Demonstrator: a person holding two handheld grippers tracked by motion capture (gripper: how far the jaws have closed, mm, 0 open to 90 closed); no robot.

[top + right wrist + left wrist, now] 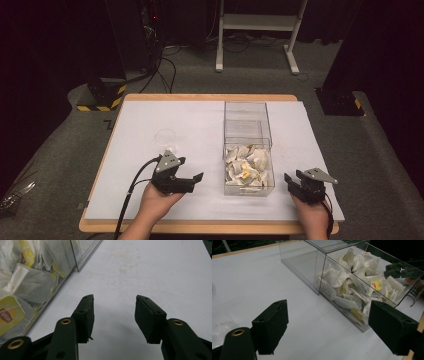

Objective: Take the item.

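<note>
High view | left tool [192, 176] wide, right tool [293, 181] parted, both empty | clear box [248, 186] (crinkly paper teabags [247, 165])

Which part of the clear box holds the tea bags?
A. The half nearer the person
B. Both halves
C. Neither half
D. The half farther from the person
A: in the high view the tea bags fill the near compartment of the clear box, while the far compartment is bare.
</note>
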